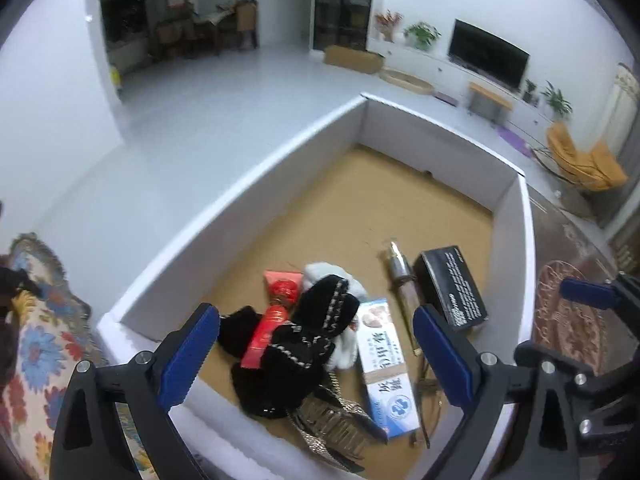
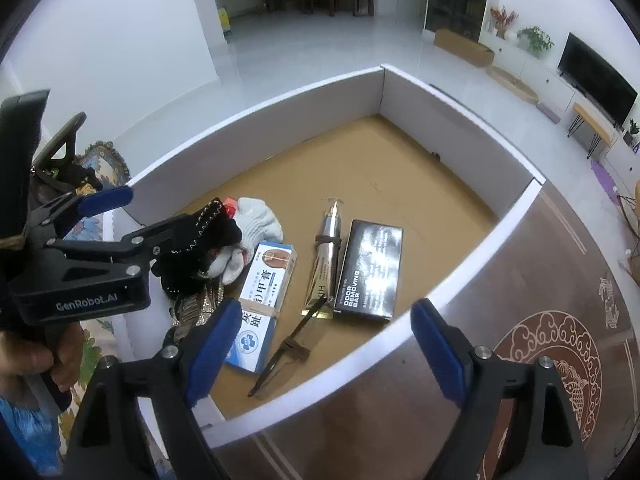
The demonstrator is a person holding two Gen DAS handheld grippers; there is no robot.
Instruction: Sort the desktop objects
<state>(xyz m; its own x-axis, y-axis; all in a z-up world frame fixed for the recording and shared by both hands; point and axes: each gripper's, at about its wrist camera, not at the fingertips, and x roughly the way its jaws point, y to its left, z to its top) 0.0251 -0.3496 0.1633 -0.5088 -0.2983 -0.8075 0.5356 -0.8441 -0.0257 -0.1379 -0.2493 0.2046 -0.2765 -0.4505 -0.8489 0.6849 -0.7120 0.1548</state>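
- While spread wide and pinching nothing, hovers as left gripper (image 1: pixel 316 328) right over black bow (image 1: pixel 332 308), low in white box (image 1: pixel 248 184) by its near wall.
- Lies slantwise: long axis from near-left to far-right, roughly across the fingers' reach.
- Probably closer for left than for right gripper (image 2: pixel 326 312), likewise spread and empty, above hairpin (image 2: pixel 280 356).

Printed "ODOR REMOVING BAR" on black box (image 2: pixel 370 270). Marked "GenRobot.AI" on left gripper (image 2: pixel 105 216) body. Chinese characters "甲膏" and "灰趾" on white-and-blue carton (image 2: pixel 262 306); smaller print illegible.
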